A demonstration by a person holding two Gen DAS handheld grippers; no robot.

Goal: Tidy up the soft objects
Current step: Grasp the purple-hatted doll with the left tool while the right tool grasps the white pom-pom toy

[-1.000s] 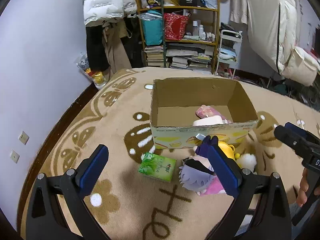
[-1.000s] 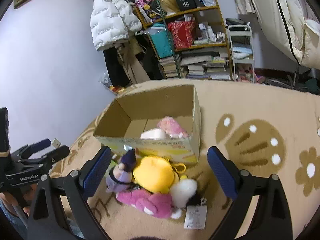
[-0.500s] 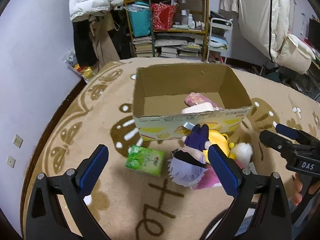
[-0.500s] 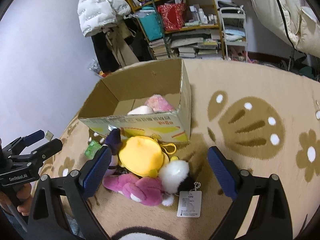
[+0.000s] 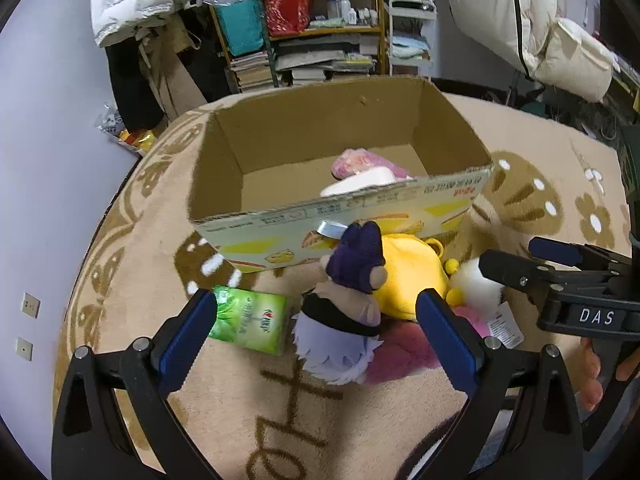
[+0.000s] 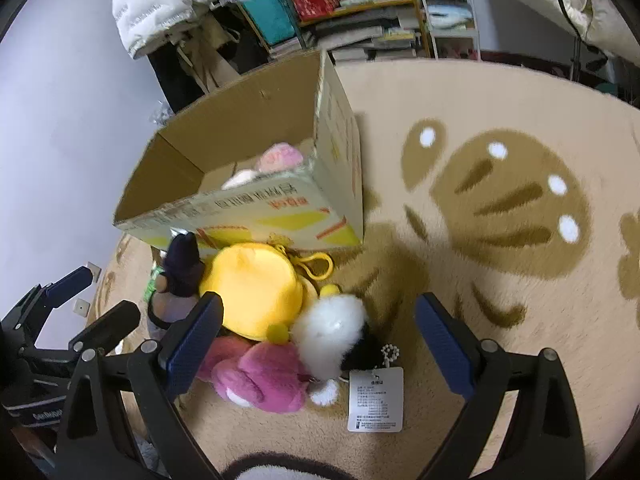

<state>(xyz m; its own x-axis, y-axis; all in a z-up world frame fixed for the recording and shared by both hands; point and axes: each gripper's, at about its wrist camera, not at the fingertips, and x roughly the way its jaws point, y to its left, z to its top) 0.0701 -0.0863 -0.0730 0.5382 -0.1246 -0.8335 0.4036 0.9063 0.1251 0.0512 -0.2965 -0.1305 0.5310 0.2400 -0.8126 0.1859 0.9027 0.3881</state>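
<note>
An open cardboard box (image 5: 256,216) (image 6: 256,204) stands on the rug with a pink plush (image 5: 356,159) (image 6: 280,157) and a white soft item (image 5: 360,180) inside. In front of it lies a heap: a purple-hatted doll (image 5: 348,304) (image 6: 180,272), a yellow plush (image 5: 412,276) (image 6: 256,288), a white plush (image 6: 332,324) with a paper tag (image 6: 375,400), and a pink plush (image 6: 260,376). A green tissue pack (image 5: 250,318) lies left of the doll. My left gripper (image 5: 316,332) is open just above the doll. My right gripper (image 6: 318,340) is open over the white plush.
A cluttered shelf (image 5: 304,20) with books and bags, a hanging white jacket (image 5: 136,0) and a wall stand behind the box. Bedding (image 5: 520,20) hangs at the right. The patterned beige rug (image 6: 500,200) stretches right of the box. A person's hand (image 5: 592,376) holds the right gripper.
Both grippers have moved down and closer to the plush heap in front of the box. The toys themselves have not moved, and both grippers remain open.
</note>
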